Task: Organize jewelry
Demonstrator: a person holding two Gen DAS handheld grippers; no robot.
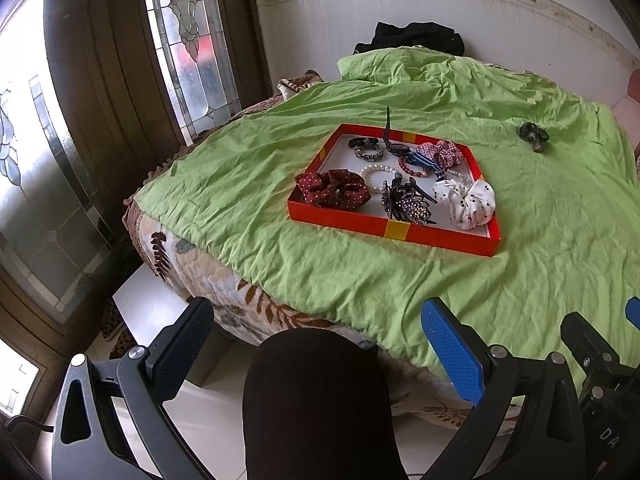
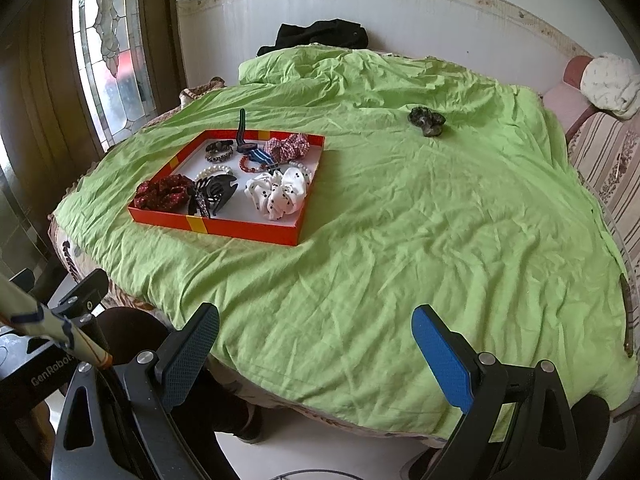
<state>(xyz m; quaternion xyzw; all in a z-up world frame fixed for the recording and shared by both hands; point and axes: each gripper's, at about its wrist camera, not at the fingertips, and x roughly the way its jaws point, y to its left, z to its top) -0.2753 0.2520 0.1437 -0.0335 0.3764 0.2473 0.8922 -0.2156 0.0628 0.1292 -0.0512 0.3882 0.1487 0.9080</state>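
Left claw [image 1: 316,352]: fingers apart, empty, held low off bed edge. Right claw [image 2: 316,354]: fingers apart, empty, likewise over edge of green sheet [image 2: 400,240]. Red tray [image 2: 240,232] on sheet, holding scrunchies, bracelets, hair clips. Dark scrunchie [image 2: 427,121] alone on sheet, well apart from tray, toward far right. Likely step: fetch stray with right claw; approach from above, pinch fabric bulk only, avoid snagging sheet.

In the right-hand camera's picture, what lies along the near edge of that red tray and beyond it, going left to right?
Dark red dotted scrunchie → black claw clip → white dotted scrunchie → tray's right wall → dark green scrunchie, alone on the green sheet.
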